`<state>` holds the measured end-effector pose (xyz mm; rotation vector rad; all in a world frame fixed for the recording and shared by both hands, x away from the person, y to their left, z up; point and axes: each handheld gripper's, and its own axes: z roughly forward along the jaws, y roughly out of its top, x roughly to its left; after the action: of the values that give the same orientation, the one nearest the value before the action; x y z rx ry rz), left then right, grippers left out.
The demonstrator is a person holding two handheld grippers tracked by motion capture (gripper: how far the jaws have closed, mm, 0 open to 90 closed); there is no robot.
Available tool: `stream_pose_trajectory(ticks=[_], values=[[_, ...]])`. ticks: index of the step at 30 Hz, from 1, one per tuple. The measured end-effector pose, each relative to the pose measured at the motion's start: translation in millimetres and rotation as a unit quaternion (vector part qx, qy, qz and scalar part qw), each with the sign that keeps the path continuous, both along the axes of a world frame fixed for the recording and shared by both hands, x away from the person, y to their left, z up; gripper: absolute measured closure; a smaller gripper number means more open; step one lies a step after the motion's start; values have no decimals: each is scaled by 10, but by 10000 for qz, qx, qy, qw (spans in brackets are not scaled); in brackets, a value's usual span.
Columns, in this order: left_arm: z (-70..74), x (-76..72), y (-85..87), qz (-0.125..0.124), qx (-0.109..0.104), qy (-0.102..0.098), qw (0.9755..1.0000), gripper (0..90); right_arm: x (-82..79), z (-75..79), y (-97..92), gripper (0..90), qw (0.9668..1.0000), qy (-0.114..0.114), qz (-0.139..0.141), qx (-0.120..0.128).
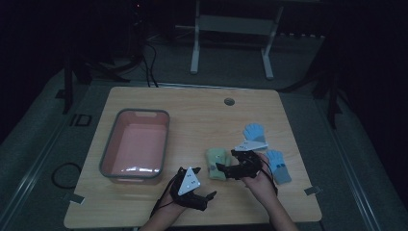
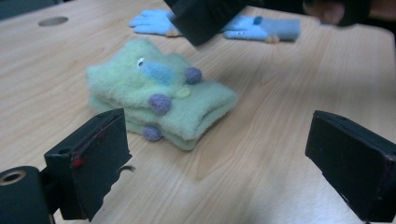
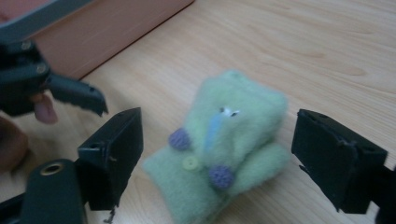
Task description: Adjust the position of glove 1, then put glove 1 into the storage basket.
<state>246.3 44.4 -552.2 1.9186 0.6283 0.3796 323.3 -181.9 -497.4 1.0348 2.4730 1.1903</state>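
Note:
A stacked pair of fuzzy green gloves point(image 1: 216, 163) point(image 2: 159, 100) point(image 3: 224, 149), with purple pompoms and a blue patch, lies flat on the wooden table point(image 1: 202, 115). My right gripper point(image 1: 225, 168) point(image 3: 217, 158) is open just to the right of the gloves, its jaws spread wider than them. My left gripper point(image 1: 204, 196) point(image 2: 224, 168) stands open near the table's front edge, a little short of the gloves, with nothing between its jaws. Two blue gloves point(image 1: 254, 131) point(image 1: 279, 166) point(image 2: 154, 21) point(image 2: 261, 29) lie apart at the right.
A pink tub with a grey rim point(image 1: 118, 120) point(image 3: 84, 42) sits on the left half of the table. A round cable hole point(image 1: 229, 101) point(image 2: 53, 21) is near the back edge. Cables and a white frame point(image 1: 231, 24) stand on the floor behind.

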Motion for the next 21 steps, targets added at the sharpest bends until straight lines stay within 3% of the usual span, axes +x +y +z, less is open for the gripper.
stream_pose_trajectory(ticks=[3,7,10,13,18,21], values=[[38,5,41,-90,-159,128,9998,63,21,-46,-4,144,9998,-57,128,-115],[58,-6,49,-189,-26,150,9997,81,92,-46,-84,144,9997,-84,228,9],[43,19,37,-267,41,282,9992,86,119,-8,-148,145,9997,41,194,143],[43,39,2,-332,208,257,9989,86,122,36,-188,138,9999,28,112,-14],[58,75,-52,-492,414,156,9978,89,153,82,-222,108,9995,135,214,176],[58,104,-101,-591,607,44,9964,105,175,83,-205,138,9993,118,334,92]])
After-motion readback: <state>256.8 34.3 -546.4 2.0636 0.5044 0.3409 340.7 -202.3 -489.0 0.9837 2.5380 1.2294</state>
